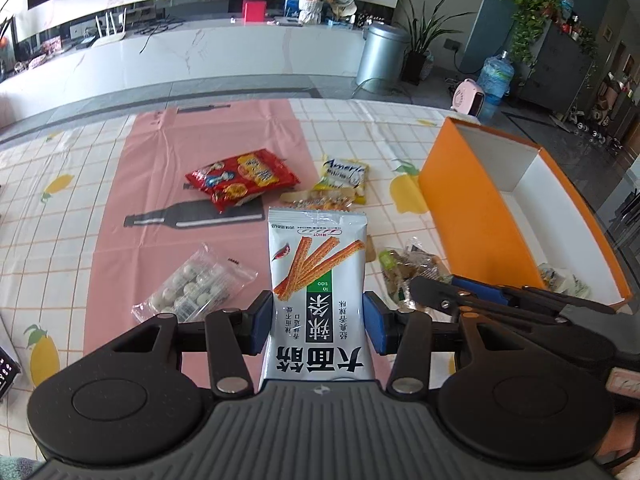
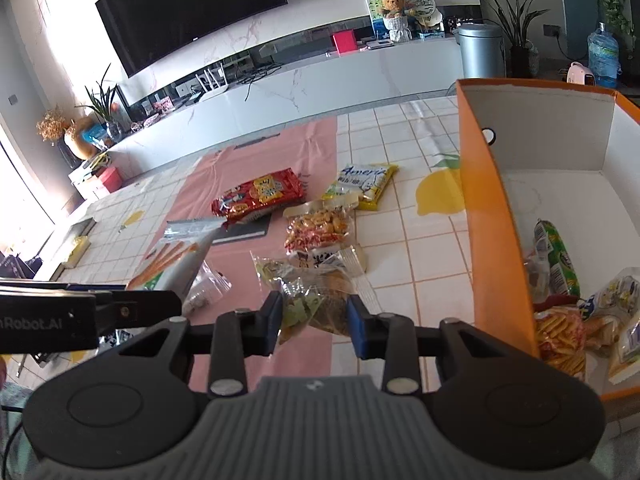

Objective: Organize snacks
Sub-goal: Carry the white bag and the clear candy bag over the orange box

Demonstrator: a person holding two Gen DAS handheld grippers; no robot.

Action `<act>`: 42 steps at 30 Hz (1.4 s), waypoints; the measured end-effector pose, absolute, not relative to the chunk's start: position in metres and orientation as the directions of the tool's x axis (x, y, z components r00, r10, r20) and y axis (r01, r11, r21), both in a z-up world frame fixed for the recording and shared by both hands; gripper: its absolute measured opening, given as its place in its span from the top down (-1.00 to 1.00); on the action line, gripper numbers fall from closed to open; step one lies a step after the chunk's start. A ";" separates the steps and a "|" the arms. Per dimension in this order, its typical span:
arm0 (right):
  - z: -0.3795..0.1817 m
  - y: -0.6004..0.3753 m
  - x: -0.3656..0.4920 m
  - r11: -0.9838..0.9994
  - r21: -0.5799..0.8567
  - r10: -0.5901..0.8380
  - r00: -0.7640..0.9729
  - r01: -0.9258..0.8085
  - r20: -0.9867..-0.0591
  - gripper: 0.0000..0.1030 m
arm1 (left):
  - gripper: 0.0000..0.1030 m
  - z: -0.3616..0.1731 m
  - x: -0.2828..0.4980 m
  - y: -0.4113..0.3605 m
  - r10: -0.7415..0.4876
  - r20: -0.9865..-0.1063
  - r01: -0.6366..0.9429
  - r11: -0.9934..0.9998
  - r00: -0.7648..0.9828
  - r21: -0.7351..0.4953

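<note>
The left tool [image 1: 318, 326] is pinching a white snack packet [image 1: 318, 280] with orange sticks printed on it; its blue pads [image 1: 260, 326] press on the two sides of the packet, which stands lifted above the desk [image 1: 60, 220]. The right tool [image 2: 314, 314] is closed on a clear bag of greenish snacks [image 2: 312, 296], with one pad on each side of the bag. This bag seems to rest on the tablecloth near the border of the pink sheet [image 2: 256, 168], but I cannot tell if it is raised a little. Just to the right of the right tool stands the orange box [image 2: 496, 216], open at the top, white inside. In it some snacks lie already: a green wrapped sausage [image 2: 558, 256], a packet of yellow sticks [image 2: 560, 340] and some pale packets beside them. More snacks are spread on the desk further away: a red packet [image 2: 258, 196] lying partly on the pink sheet, a yellow and white packet [image 2: 366, 184] near the box, and a clear bag of orange pieces [image 2: 318, 226] between them and the right tool. Seen from the left wrist, a clear bag of small white balls [image 1: 196, 284] lies on the pink sheet, just left of the held packet.
</note>
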State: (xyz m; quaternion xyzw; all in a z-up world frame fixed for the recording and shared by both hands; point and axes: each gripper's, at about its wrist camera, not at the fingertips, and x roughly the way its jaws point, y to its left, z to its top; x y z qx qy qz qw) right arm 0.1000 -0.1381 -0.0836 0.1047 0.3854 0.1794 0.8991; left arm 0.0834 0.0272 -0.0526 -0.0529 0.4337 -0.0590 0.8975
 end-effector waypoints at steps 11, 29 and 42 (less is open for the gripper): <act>-0.012 -0.216 0.085 0.915 0.346 0.385 0.712 -0.209 -0.587 0.39 | -0.05 -0.005 0.092 -0.030 -0.239 -0.701 0.189 0.970 0.672 -0.150; -0.017 -0.340 0.145 0.980 0.130 0.193 0.596 -0.147 -0.779 0.40 | -0.05 -0.023 0.180 -0.187 -0.451 -0.760 0.529 0.832 0.468 -0.168; -0.061 -0.328 0.198 0.950 -0.034 0.132 0.498 -0.311 -0.857 0.41 | -0.04 -0.064 0.223 -0.206 -0.361 -0.852 0.563 0.821 0.379 -0.098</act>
